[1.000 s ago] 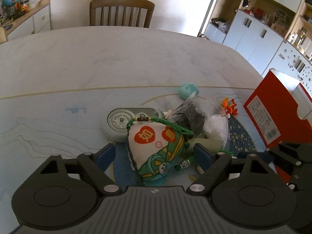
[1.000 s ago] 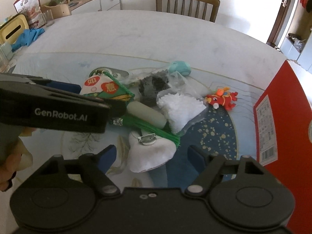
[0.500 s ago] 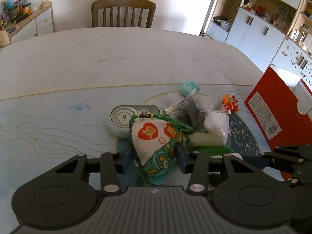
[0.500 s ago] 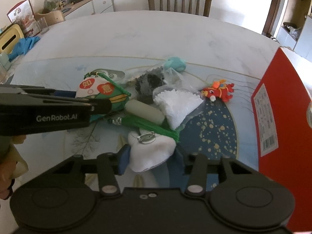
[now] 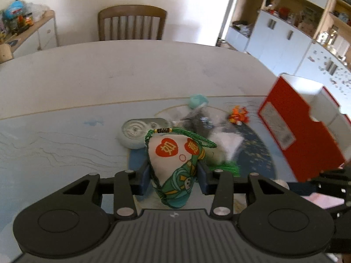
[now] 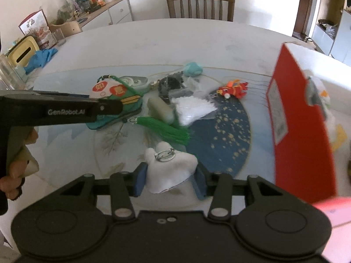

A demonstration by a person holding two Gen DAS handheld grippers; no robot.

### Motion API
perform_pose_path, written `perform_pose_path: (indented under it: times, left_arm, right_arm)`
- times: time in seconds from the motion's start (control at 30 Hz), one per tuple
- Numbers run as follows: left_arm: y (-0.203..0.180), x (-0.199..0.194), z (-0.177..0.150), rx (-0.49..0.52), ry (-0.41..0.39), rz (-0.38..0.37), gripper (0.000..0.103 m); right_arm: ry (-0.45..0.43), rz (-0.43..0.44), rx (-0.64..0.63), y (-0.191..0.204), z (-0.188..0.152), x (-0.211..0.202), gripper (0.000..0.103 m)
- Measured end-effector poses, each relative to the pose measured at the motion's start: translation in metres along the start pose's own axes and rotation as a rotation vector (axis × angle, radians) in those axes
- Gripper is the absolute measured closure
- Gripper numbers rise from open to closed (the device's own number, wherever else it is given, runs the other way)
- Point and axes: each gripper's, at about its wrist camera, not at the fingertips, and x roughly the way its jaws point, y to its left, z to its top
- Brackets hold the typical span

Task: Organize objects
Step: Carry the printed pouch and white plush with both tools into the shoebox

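Note:
A white and green cloth sachet (image 5: 173, 153) with red hearts and a green cord sits between my left gripper's (image 5: 174, 173) blue pads, which press on both its sides. It hangs just above the table. Seen from the right wrist view, the sachet (image 6: 105, 88) trails a green tassel (image 6: 164, 127) that still lies on the table. My right gripper (image 6: 170, 178) is shut on a white plush piece (image 6: 171, 166) with a metal pin on top, raised a little off the blue mat (image 6: 223, 135). An open red box (image 6: 300, 120) stands to the right.
Left on the table are a red dragon toy (image 6: 232, 88), a teal lump (image 6: 192, 69), a bag of white fluff (image 6: 193, 109), a dark grey item (image 6: 171, 84), a pale green oblong (image 6: 160, 109) and a round white device (image 5: 133, 133). A chair (image 5: 131, 22) stands at the far side.
Both grippers have gone from wide open to shut, the left on the sachet and the right on the white plush. Both have since risen slightly with what they hold.

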Motion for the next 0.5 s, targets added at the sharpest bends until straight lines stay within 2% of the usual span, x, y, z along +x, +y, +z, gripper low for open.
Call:
perform_pose_path:
  times: [0.5]
  left_arm:
    - [-0.050,-0.067,0.009,0.080,-0.046,-0.096,0.061]
  right_arm:
    - [-0.128,0.000,0.085,-0.036,-0.008,-0.086,0.058]
